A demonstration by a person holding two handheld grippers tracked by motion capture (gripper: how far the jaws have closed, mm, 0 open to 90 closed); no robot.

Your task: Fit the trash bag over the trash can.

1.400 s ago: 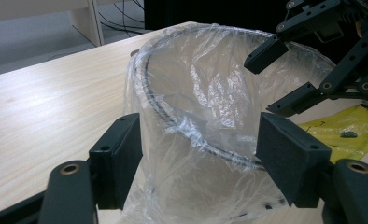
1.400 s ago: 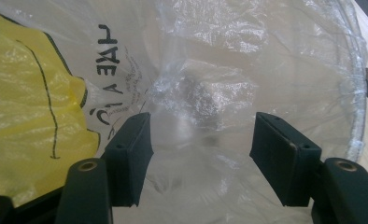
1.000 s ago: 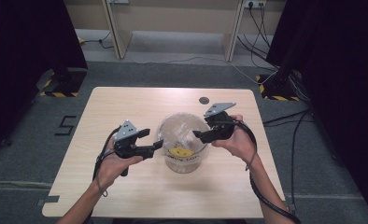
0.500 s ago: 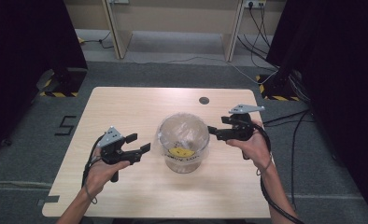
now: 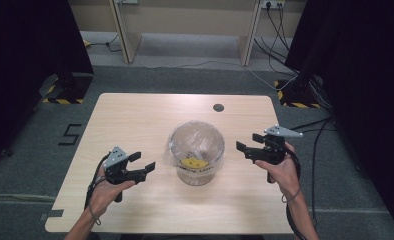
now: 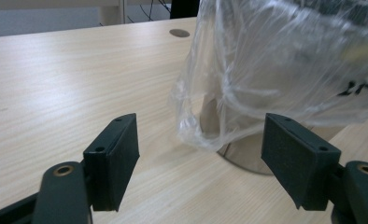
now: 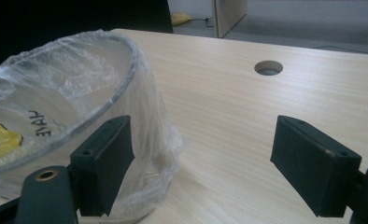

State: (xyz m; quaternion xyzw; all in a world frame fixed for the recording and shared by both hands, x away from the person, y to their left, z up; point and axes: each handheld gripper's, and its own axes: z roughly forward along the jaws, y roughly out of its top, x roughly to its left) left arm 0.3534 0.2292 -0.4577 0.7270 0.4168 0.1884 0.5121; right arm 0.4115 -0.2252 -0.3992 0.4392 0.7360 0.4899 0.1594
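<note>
Clear plastic wrap blurs the bin (image 5: 195,159) and its inside. Both the left gripper (image 5: 144,161) and right gripper (image 5: 249,145) have drawn away from it, jaws spread, just opening wider, empty.

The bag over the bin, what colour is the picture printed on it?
Yellow with black lettering, on the clear plastic bag; the high view shows it best.

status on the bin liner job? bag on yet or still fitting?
Done: the clear bag lines the small bin, its edge folded over the rim and down the outside. In hand: nothing; the left gripper and right gripper stand open, apart from the bin on either side, jaws just widened. Left: probably nothing but pulling away.
</note>
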